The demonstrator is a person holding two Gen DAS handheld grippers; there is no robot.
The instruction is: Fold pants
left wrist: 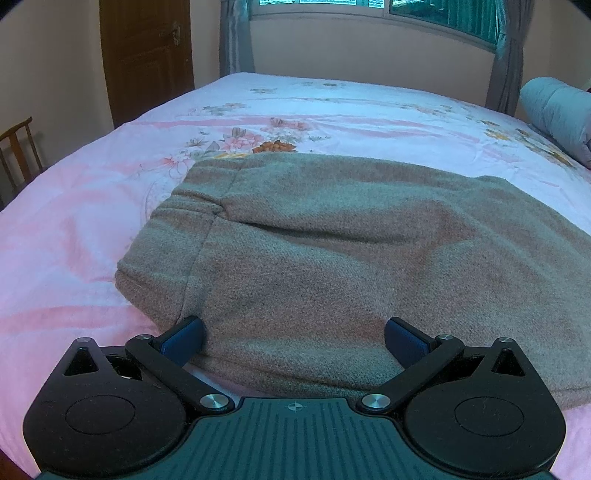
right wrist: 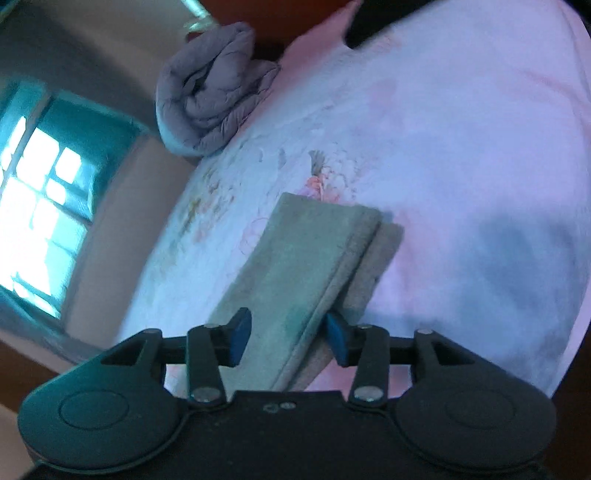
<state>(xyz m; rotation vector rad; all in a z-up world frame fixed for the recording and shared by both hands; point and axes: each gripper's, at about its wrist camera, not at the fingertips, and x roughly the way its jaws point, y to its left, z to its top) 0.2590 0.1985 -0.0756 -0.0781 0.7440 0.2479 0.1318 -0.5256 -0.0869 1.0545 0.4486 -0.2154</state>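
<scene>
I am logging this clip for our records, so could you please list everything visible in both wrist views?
pants: one, grey-brown, folded on the bed near its front edge
bedsheet: one, pink and white with flowers, covering the bed
quilt: one, grey, rolled at the bed's far corner
door: one, brown, back left
chair: one, wooden, left of bed
window: one, with grey curtains, behind bed
left gripper: black with blue pads, wide open over the pants
right gripper: open, pants edge between its pads
</scene>
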